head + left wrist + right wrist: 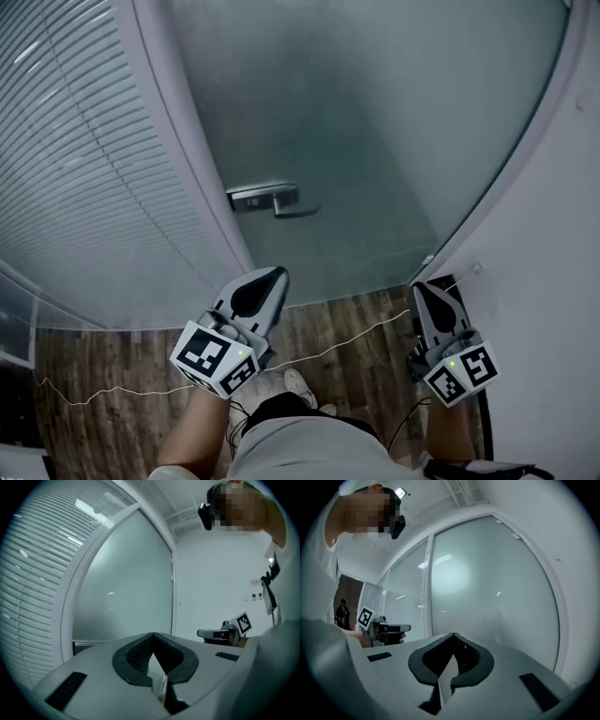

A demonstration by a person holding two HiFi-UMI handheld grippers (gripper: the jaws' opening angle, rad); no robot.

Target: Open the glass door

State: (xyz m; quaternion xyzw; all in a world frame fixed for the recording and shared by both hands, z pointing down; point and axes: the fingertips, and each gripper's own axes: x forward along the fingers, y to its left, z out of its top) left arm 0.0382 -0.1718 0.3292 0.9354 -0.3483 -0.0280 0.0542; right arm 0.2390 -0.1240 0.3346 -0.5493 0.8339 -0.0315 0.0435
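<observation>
The frosted glass door (pixel 375 122) stood straight ahead of the person, its metal lever handle (pixel 272 200) at the door's left edge, just beside the pale frame (pixel 202 178). Both grippers pointed at the glass, well short of it. The left gripper (pixel 275 275) had its jaws pressed together (tips meeting in a point) and held nothing. The right gripper (pixel 418 287), near the white wall (pixel 553 281), was likewise closed and empty.
</observation>
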